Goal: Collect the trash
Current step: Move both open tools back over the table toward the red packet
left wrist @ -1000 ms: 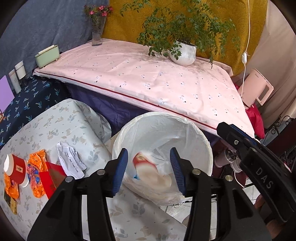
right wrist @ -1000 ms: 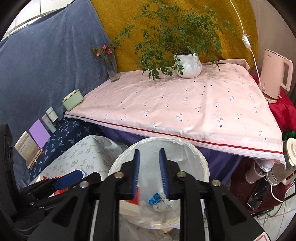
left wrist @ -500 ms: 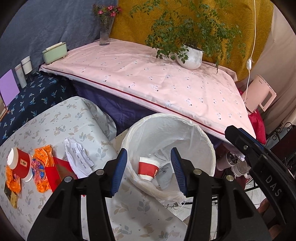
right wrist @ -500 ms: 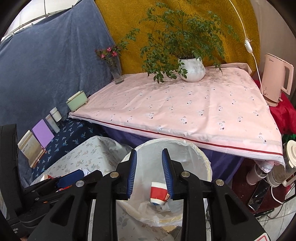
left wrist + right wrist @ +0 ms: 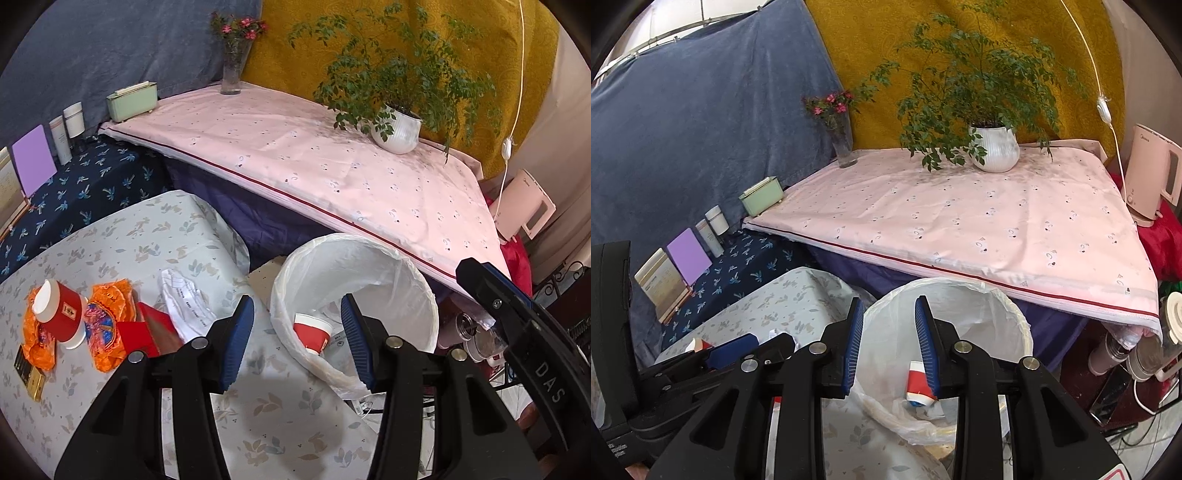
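Note:
A white-lined trash bin (image 5: 354, 258) (image 5: 960, 295) stands beside the floral table; a red paper cup (image 5: 312, 334) (image 5: 918, 384) lies inside it with some paper. On the table lie another red cup (image 5: 59, 314), orange wrappers (image 5: 105, 328), a red box (image 5: 147, 330) and crumpled white paper (image 5: 184, 302). My left gripper (image 5: 297, 339) hovers open above the table edge and bin rim, nothing between its fingers. My right gripper (image 5: 890, 347) hangs over the bin, its jaws opening and empty.
A pink-clothed table (image 5: 314, 166) behind the bin carries a potted plant (image 5: 397, 129), a flower vase (image 5: 231, 74) and a green box (image 5: 131, 99). A kettle (image 5: 1152, 177) stands at the right. Books and bottles (image 5: 33, 158) line the dark blue surface at the left.
The red cup dropped into the bin and settled there. Both grippers drew back and up from the bin. The right gripper's jaws widened.

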### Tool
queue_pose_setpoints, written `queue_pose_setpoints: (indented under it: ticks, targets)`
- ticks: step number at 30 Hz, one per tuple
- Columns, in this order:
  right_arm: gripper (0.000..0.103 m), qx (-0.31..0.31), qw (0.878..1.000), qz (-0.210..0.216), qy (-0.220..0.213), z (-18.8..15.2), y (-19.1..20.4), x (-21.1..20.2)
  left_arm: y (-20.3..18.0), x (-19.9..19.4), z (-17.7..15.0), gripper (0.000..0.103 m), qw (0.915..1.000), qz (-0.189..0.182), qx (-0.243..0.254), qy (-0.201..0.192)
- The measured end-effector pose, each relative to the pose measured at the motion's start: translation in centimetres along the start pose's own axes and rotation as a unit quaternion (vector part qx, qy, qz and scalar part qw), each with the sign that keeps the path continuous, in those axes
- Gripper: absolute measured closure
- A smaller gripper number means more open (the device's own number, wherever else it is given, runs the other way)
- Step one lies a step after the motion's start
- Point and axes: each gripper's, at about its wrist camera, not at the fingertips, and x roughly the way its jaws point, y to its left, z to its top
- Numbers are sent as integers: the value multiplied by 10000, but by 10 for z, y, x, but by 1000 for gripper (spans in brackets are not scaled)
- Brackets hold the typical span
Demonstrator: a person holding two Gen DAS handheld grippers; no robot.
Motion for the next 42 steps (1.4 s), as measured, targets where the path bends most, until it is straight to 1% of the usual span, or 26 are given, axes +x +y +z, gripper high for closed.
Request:
queue_pose_setpoints:
  ticks: [1, 2, 4, 16, 19, 22, 27, 31, 35, 41, 42]
  targets:
    - [67, -13, 10000, 5, -8, 0, 2, -1, 4, -2, 0, 56, 10000, 3, -50, -12]
    - [66, -30, 10000, 5, -21, 0, 4, -2, 7, -4, -1, 55, 10000, 18, -88, -19]
    - [66, -85, 10000, 36, -12, -1, 10, -3, 15, -8, -2, 52, 9998, 54, -186, -56]
    - [66, -382, 9988, 273, 102, -13, 52, -4, 66, -28, -14, 49, 9973, 406, -577, -196]
    - [66, -468, 9982, 337, 151, -16, 63, -3, 79, -33, -18, 48, 9962, 504, -673, -219]
    - [66, -549, 9974, 415, 205, -20, 76, -1, 95, -39, -21, 44, 9947, 593, -802, -245]
    - [66, -691, 9957, 545, 289, -27, 97, 2, 119, -47, -27, 44, 9921, 781, -936, -287]
    - [66, -826, 9937, 645, 387, -35, 114, 6, 136, -52, -33, 42, 9899, 984, -970, -305]
    - [66, -901, 9919, 728, 515, -44, 128, 13, 154, -57, -39, 35, 9870, 1152, -1071, -343]
    - [66, -1003, 9888, 808, 751, -57, 146, 28, 184, -59, -46, 34, 9827, 1358, -1221, -310]
    - [66, -1028, 9882, 808, 796, -60, 149, 32, 187, -59, -47, 33, 9821, 1388, -1239, -297]
